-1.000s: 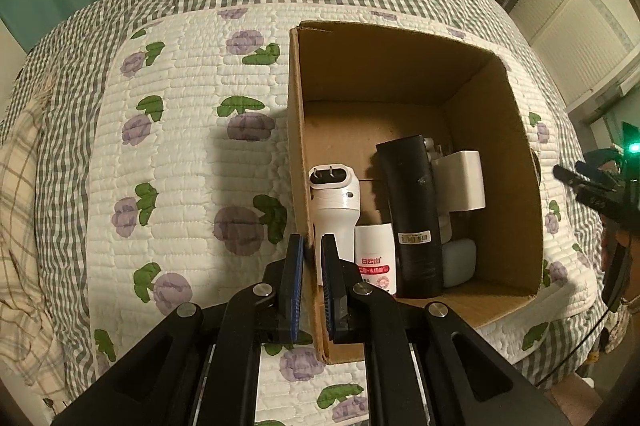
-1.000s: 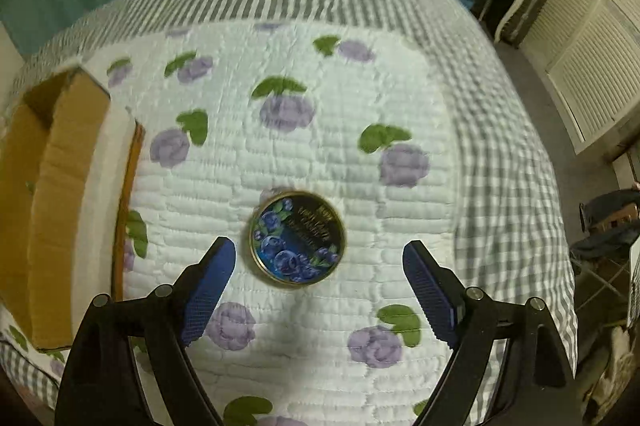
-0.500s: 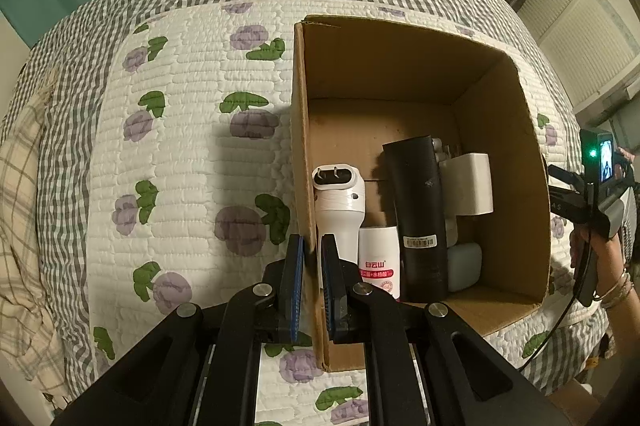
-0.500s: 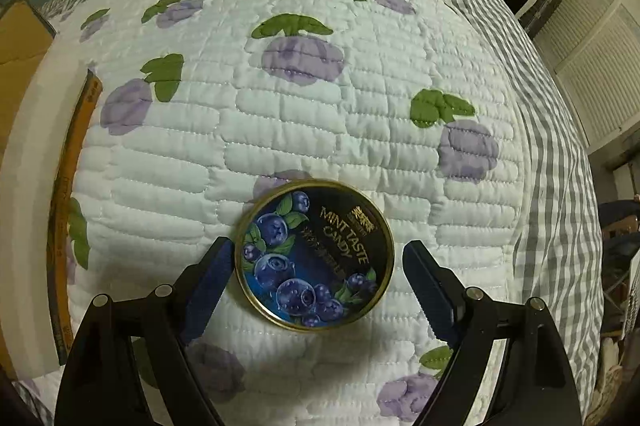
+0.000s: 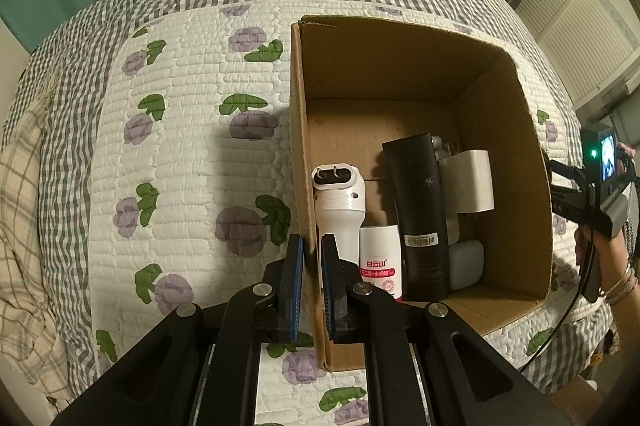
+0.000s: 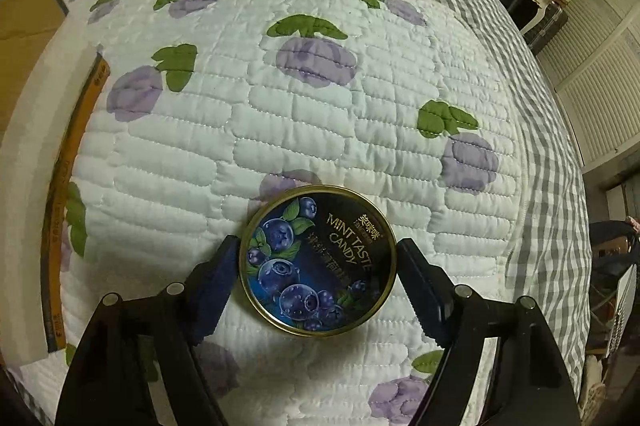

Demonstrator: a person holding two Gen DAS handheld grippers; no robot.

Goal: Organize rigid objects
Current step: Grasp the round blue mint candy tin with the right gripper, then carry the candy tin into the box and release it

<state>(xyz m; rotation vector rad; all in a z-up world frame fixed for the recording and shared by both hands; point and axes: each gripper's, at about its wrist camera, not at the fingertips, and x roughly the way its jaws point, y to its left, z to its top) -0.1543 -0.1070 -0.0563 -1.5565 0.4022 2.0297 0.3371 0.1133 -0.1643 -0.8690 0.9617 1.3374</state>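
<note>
A round blueberry mint candy tin (image 6: 318, 260) lies flat on the quilt. My right gripper (image 6: 318, 278) is open, its jaws on either side of the tin, close to or touching its rim. My left gripper (image 5: 312, 254) is shut on the left wall of an open cardboard box (image 5: 298, 129). In the box lie a white plug device (image 5: 340, 201), a white red-labelled bottle (image 5: 380, 266), a black tube (image 5: 418, 209), a white charger (image 5: 470, 181) and a pale blue case (image 5: 466, 262).
The floral quilt (image 6: 320, 97) covers a grey checked bed. The box's outer wall (image 6: 28, 21) and a white and orange flap (image 6: 76, 153) show at the left of the right wrist view. The other gripper (image 5: 592, 193) is beyond the box's right wall.
My right gripper has come down and forward until the tin lies between its jaws. My left gripper has stayed clamped on the box wall.
</note>
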